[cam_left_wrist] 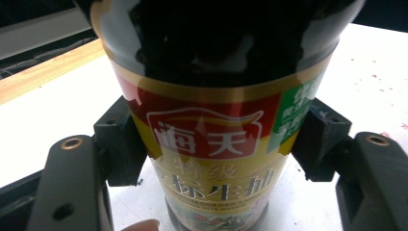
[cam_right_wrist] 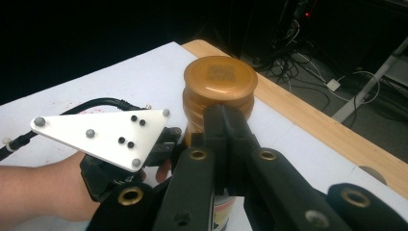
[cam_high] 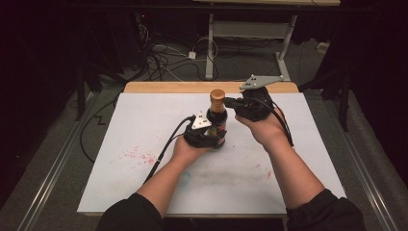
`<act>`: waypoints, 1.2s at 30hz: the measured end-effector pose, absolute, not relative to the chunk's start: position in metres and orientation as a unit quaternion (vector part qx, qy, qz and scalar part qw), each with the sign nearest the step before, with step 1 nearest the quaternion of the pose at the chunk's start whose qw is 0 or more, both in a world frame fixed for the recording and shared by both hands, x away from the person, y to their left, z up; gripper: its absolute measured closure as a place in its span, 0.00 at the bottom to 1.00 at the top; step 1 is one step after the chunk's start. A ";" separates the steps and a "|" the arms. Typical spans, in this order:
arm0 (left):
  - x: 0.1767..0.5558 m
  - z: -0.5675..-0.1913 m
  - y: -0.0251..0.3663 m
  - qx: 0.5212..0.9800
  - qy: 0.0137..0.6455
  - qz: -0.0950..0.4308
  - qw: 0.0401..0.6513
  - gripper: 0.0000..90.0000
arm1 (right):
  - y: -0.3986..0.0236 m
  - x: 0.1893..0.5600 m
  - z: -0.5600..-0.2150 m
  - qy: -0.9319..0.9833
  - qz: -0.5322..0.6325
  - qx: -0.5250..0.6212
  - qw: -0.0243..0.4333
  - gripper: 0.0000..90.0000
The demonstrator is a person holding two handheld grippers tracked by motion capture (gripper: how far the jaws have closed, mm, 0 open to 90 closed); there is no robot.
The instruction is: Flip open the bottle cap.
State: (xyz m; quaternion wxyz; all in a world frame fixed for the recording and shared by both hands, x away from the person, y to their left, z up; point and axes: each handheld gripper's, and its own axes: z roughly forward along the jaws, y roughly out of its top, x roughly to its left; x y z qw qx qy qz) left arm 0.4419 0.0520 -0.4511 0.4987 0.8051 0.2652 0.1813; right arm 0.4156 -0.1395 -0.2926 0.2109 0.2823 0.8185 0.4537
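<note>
Dim room, dark surround; white table (cam_high: 144, 125) lit from above; glare on close, soft bottle (cam_left_wrist: 216, 144).

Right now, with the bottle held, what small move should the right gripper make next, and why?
Probably open its jaws and set them around the golden cap. The left gripper clamps the bottle upright on the table, while the right gripper rests shut beside the cap, gripping nothing.
</note>
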 end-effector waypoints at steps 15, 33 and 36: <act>0.441 -0.451 0.053 0.807 0.259 0.181 0.498 0.34 | -0.140 0.420 -0.291 0.815 0.448 0.295 0.218 1.00; 0.440 -0.452 0.049 0.810 0.254 0.189 0.494 0.34 | -0.141 0.413 -0.270 0.777 0.525 0.274 0.213 1.00; 0.441 -0.450 0.047 0.812 0.260 0.186 0.488 0.33 | -0.135 0.405 -0.251 0.789 0.502 0.256 0.246 1.00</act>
